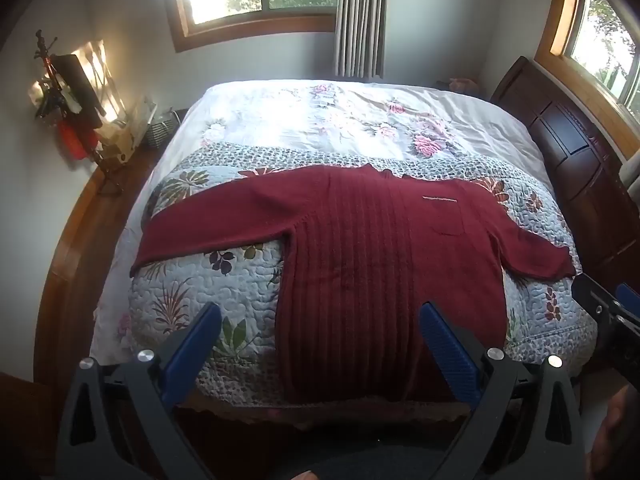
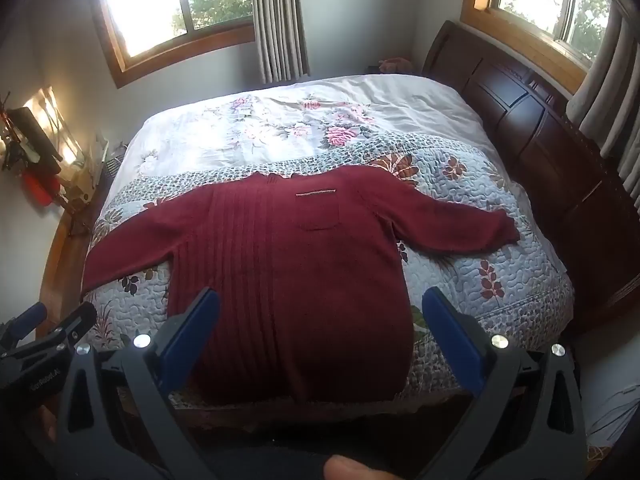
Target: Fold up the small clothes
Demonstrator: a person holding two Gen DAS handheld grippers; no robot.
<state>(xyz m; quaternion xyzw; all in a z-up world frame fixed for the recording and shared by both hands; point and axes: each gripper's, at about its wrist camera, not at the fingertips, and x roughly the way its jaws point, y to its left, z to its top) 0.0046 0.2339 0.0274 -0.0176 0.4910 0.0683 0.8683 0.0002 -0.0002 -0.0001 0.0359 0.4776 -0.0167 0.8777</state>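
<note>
Dark red knit sweater (image 2: 288,256) flat on floral quilted bedspread (image 1: 208,280), sleeves spread, hem at lower bed edge; left gripper (image 1: 320,344) and right gripper (image 2: 320,332) wide, empty, above hem

Black tool (image 1: 320,344), blue pads (image 1: 448,344)

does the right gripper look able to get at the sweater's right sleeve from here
Probably yes. The right gripper is open and empty above the sweater hem, and the right sleeve lies flat on the quilt, uncovered.
</note>
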